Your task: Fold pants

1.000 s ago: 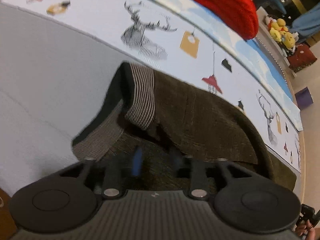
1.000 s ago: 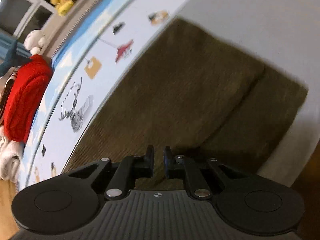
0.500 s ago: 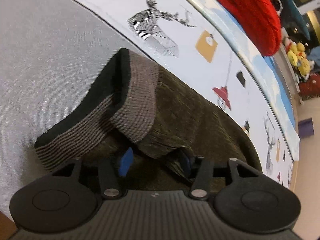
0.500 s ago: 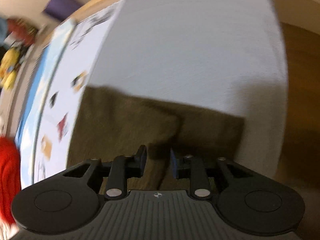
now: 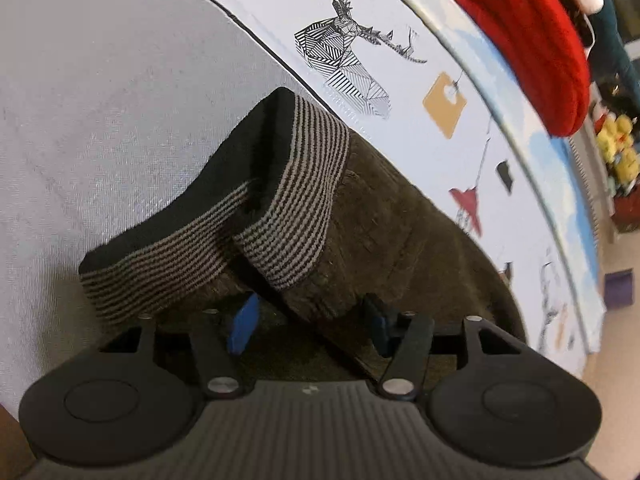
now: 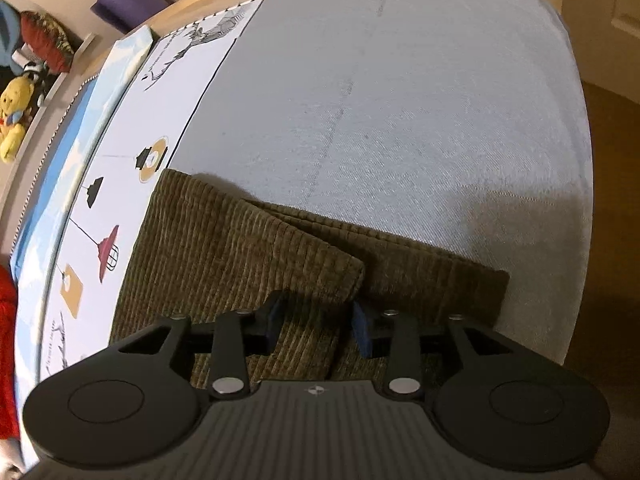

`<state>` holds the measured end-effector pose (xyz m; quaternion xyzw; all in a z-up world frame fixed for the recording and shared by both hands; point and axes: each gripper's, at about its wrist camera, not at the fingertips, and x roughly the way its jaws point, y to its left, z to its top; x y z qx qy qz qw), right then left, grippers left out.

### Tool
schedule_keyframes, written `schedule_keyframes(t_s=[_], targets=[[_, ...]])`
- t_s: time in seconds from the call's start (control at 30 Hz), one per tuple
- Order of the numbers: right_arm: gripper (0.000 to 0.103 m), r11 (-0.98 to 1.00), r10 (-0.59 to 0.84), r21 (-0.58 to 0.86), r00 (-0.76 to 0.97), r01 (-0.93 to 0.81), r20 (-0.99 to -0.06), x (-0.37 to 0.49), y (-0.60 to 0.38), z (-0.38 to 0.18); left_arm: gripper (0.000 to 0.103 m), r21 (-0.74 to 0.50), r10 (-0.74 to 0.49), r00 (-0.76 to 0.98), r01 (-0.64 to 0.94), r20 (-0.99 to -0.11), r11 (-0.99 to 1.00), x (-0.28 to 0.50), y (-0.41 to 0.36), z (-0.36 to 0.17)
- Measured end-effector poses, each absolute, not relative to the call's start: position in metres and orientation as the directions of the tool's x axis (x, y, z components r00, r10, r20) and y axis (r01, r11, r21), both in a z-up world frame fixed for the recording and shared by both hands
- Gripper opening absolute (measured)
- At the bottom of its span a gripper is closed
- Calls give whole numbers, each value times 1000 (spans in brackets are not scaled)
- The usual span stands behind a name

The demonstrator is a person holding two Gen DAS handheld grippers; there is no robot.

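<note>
The left gripper (image 5: 310, 326) stands fairly wide, its blue pads apart over the waist end of the pants (image 5: 400, 248) with a fold of cloth lying loosely between them, not pinched. The right gripper (image 6: 316, 322) has its jaws opening; corduroy lies between its pads at the leg end, and they do not press on it. There is one pair of pants (image 6: 224, 252), olive-brown corduroy, lying on the grey bed sheet (image 6: 400, 100), already doubled lengthwise so one leg lies on the other, its far edge along the printed blanket (image 5: 400, 20) beside it. At the waist end the striped ribbed waistband (image 5: 296, 200) stands up and gapes, showing a dark lining. The cloth looks soft, thick and fairly light; it should drape and hold a crease poorly, while its ribbed pile ought to grip the pads rather than slip. The likely best holds are the two corners of one short end, pinching all layers together. Beyond the blanket lie one red knitted item (image 5: 528, 36) and some yellow plush toys (image 6: 14, 120).
</note>
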<state>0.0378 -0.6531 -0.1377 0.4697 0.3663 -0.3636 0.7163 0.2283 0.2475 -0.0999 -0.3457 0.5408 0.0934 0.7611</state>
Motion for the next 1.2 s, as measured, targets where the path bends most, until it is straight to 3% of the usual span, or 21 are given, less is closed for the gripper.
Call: schedule_keyframes(t_s=[0.07,0.17,0.23,0.33,0.47,0.6,0.67,0.8,0.9,1.1,1.2], targets=[[27,304,-187,400,466,864,-865,38,-651,-136,61,-410,-207,408,-512,-889,755,230,246,-98],[15,307,-190,409,476,859,-858,36,-653,-136,45,-396,-182,421,-503,-888,768,231,245,-94],[13,319,-187,419,490,850,-852,35,-654,-135,29,-374,-162,424,-483,-891,792,231,243,-91],[12,341,-202,444,526,829,-826,35,-654,-125,22,-342,-135,454,-413,-881,844,230,238,-75],[10,398,-264,540,657,741,-706,29,-649,-88,18,-257,-68,574,-254,-816,932,221,229,-32],[10,452,-293,648,788,613,-541,9,-645,-53,15,-316,-56,653,-288,-755,904,194,263,-2],[10,428,-298,602,734,674,-610,-3,-651,-57,15,-306,-63,605,-307,-794,901,186,276,-10],[10,329,-169,431,501,841,-849,-19,-671,-105,15,-174,-61,403,-251,-913,952,182,273,-48],[10,322,-138,442,503,837,-853,-25,-676,-113,15,-114,-41,375,-176,-926,978,181,264,-55],[9,434,-236,488,619,757,-749,-27,-662,-67,15,-216,-103,461,-201,-882,956,173,269,-31],[9,356,-267,399,501,845,-823,-38,-672,-75,15,-166,-92,372,-173,-924,971,172,267,-44]])
